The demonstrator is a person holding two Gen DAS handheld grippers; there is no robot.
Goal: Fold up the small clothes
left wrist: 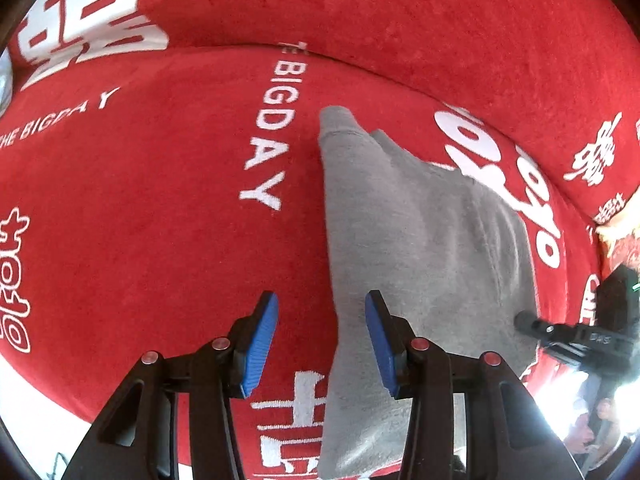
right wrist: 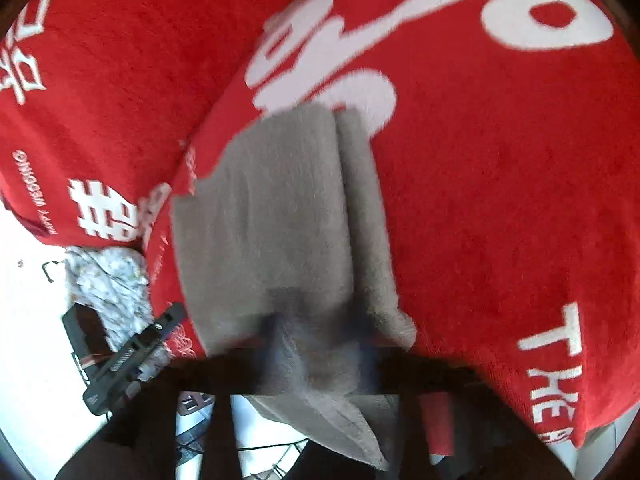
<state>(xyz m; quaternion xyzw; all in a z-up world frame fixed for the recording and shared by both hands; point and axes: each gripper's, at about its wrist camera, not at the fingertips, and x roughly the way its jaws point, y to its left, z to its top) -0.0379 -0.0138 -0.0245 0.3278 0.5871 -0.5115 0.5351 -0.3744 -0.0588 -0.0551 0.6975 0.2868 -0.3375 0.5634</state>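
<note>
A small grey garment (left wrist: 420, 240) lies on the red printed blanket (left wrist: 160, 200), folded lengthwise, one narrow end pointing away. My left gripper (left wrist: 322, 340) is open over the garment's left edge, its blue pads (left wrist: 260, 344) apart, one over the blanket and one over the cloth. In the right wrist view the garment (right wrist: 280, 216) is blurred; my right gripper (right wrist: 316, 344) is shut on its near edge, with grey cloth bunched between the fingers and hanging below them. The right gripper also shows at the right edge of the left wrist view (left wrist: 576, 332).
The red blanket with white lettering covers a cushioned seat and backrest (left wrist: 400, 8). A pale patterned cloth (right wrist: 108, 284) lies on the white floor (right wrist: 32, 320) to the left. The left gripper's black body (right wrist: 128, 360) shows there too.
</note>
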